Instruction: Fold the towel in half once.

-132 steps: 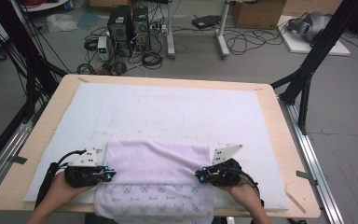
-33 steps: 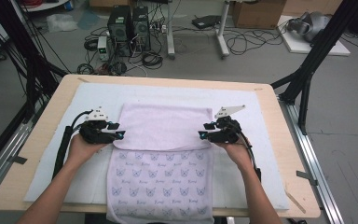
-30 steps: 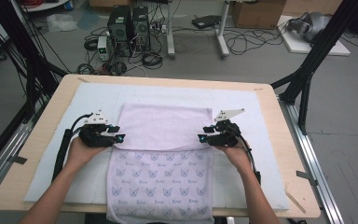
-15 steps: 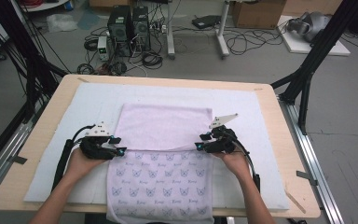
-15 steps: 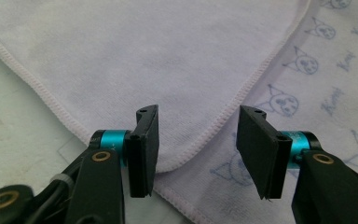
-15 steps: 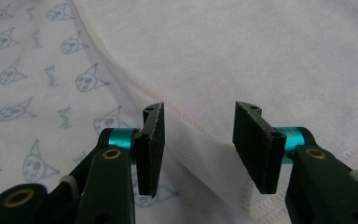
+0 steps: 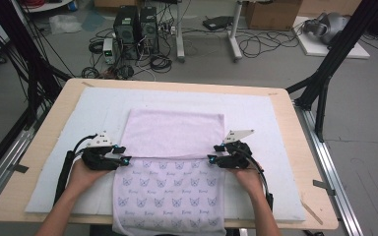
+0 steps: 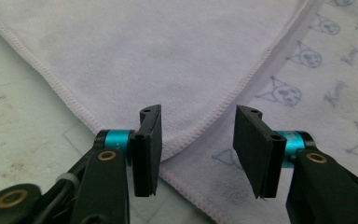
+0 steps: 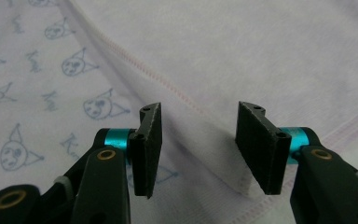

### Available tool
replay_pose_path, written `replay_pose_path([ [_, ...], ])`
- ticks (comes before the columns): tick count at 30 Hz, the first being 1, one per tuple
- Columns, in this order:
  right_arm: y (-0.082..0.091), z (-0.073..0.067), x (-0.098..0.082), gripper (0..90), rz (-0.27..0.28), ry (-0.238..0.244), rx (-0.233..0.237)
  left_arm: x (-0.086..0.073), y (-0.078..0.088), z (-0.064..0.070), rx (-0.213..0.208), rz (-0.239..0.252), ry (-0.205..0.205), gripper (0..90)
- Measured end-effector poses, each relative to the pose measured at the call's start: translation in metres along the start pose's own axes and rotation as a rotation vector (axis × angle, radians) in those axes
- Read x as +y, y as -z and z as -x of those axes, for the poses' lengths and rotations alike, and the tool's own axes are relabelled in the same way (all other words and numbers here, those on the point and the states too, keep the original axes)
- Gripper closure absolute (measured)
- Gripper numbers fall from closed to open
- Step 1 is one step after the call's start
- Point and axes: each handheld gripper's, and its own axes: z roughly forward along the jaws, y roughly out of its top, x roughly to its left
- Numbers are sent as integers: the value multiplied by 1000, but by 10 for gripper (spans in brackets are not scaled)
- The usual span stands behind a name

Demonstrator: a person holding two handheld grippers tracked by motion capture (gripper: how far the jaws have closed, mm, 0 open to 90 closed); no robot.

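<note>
I see a soft, matt terry towel [image 7: 174,132] with stitched hems, lying on a white, slightly rough pad [image 7: 256,110], perhaps foam, over a smooth pale wooden table [image 7: 305,147]. Gripper pads [image 8: 149,149] look matt black.

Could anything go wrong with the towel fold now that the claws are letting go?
Maybe. The left claw and right claw stand open right over the corners of the folded flap, so pulling back could snag a corner and drag the fold crooked. Also, the towel hangs over the table's near edge, so a tug might slide it off.
</note>
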Motion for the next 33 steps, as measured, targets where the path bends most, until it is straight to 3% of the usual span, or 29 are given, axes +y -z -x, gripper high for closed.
replay_pose_path([
  [5,1,-1,-11,658,25,1,-7,0,-5,4,32,-33,-30,612],
  [10,8,4,-17,821,39,-32,13,-1,-3,1,60,-30,-45,824],
  [13,10,3,-16,862,42,-16,11,-2,-2,1,71,-17,-45,854],
  [20,26,-5,-9,875,127,18,11,3,14,5,98,51,-35,863],
  [25,47,-16,-4,895,163,49,19,9,29,16,78,70,-53,865],
  [29,60,-28,-11,894,143,84,13,9,42,28,62,78,-82,866],
  [32,57,-27,-16,775,122,82,23,6,39,29,60,46,-84,849],
  [33,52,-26,-16,726,100,77,21,4,36,27,62,38,-72,784],
])
